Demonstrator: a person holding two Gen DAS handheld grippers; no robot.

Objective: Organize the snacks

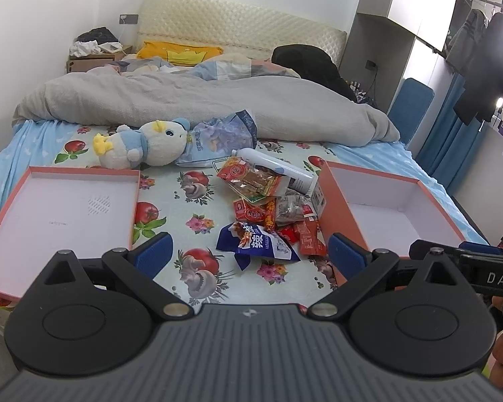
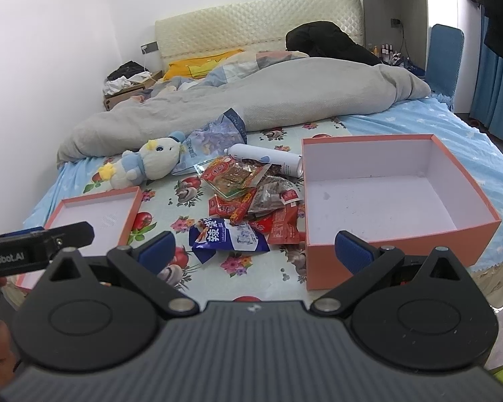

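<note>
On the bed: snacks lie in a heap between two open orange boxes; both tools hover short of them.

Step in hand: judged as the start; nothing is gripped and the box holds no snack yet.

Lid (image 1: 63, 214): at 9 o'clock from the heap, shallow, white inside, lying open side up.

Left gripper (image 1: 248, 251): blue pads spread wide, holding nothing, aimed at the heap from 6 o'clock.

Plush (image 1: 144, 144): white and blue toy at 11 o'clock from the heap, apart from the packets.

Heap (image 1: 268, 207): crinkly foil packets overlapping one another, mostly red and orange, some clear.

Blue bag (image 1: 255, 244): blue and white, at the heap's 6 o'clock edge, nearest both tools, lying mostly free of the rest.

Bottle (image 1: 278, 167): white, on its side at 12 o'clock, partly under the top packet.

Right gripper (image 2: 255, 251): pads likewise spread, empty, with the box just at 3 o'clock.

Box (image 2: 402, 234): deep, white inside, touching the heap's right edge.

How to do it well: take the blue bag first, since it looks freest. Pinch a flat edge rather than the puffed middle, as foil likely slips. Lift clear of the box wall before moving to 3 o'clock.

Risk: a dragged packet may pull neighbours along.
</note>
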